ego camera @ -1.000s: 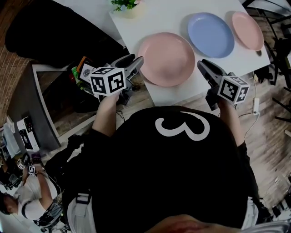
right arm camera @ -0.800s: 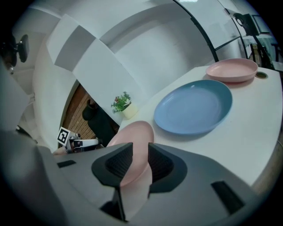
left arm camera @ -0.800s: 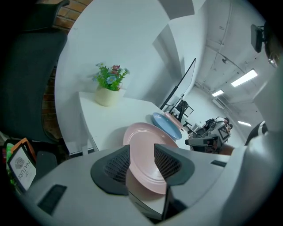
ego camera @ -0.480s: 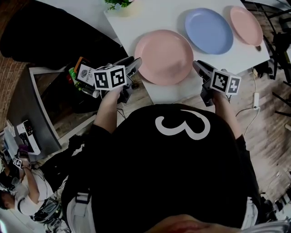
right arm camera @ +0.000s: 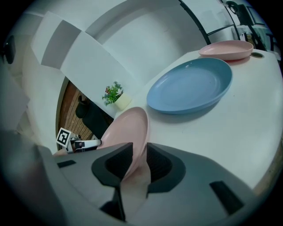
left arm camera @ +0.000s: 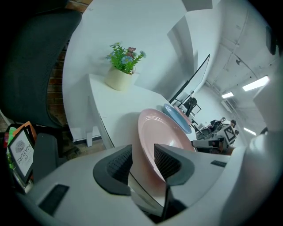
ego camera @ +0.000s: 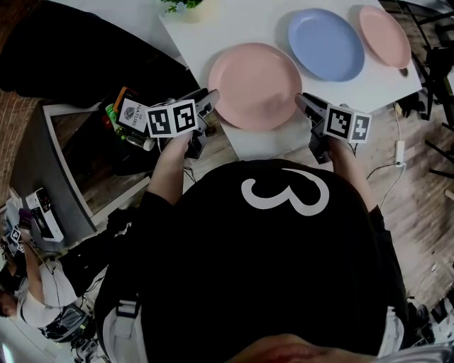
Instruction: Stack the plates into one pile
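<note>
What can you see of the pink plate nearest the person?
The nearest pink plate is round, glossy like ceramic, shallow and empty. It lies flat near the front edge of the white table. Its rim sits between the open jaws of the left hand-held gripper and right hand-held gripper, on opposite sides.

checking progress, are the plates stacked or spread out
Spread out: near pink plate, blue plate and far pink plate lie side by side on the white table.

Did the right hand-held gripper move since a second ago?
Yes. The right hand-held gripper moved in toward the near round pink plate; its jaws now straddle the rim.
</note>
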The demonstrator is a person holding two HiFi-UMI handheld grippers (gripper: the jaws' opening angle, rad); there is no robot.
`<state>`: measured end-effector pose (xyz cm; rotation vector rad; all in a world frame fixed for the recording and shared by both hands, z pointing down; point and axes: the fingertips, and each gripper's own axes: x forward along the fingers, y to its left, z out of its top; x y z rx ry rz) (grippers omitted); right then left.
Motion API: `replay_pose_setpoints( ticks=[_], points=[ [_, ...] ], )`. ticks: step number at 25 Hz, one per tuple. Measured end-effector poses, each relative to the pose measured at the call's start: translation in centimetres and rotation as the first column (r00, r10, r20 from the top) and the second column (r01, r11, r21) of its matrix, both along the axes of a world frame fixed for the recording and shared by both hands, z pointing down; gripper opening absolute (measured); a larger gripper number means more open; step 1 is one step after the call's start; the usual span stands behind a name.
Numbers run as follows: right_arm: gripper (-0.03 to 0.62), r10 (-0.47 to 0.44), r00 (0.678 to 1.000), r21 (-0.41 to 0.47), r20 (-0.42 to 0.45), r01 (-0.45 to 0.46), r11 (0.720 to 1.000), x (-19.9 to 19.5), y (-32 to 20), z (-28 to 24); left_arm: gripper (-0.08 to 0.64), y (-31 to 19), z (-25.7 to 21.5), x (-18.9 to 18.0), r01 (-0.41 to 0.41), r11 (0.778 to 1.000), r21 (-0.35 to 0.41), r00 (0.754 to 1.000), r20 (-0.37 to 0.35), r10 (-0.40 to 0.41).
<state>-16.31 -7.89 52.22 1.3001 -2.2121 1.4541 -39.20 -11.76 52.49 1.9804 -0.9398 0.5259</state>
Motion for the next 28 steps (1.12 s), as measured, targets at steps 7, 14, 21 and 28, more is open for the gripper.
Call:
replay_pose_setpoints(
  ticks=[7,14,21,28],
  points=[
    [0.080,0.007,1.000,-0.039,-0.023,-0.008,0.999,0.01,-0.22,0.84,0.152,-0.16,0.59,-0.17,0.007,1.000,-0.018,1.000,0.019,-0.007],
    [0.077,0.029,1.000,-0.052,0.007,-0.029,0.998,0.08,-0.21,0.87,0.110,0.01,0.46,0.29,-0.006,1.000,-0.028,1.000,0.013,0.007],
    [0.071,0.045,0.998,-0.067,0.035,-0.043,0.997,0.03,0.11,0.99,0.087,0.31,0.43,0.40,0.000,0.999,-0.033,1.000,0.013,0.001],
    [0.071,0.014,1.000,-0.067,0.010,-0.013,0.998,-0.04,0.19,0.85,0.084,0.63,0.25,0.28,0.014,0.999,-0.046,0.999,0.038,-0.012]
  ],
)
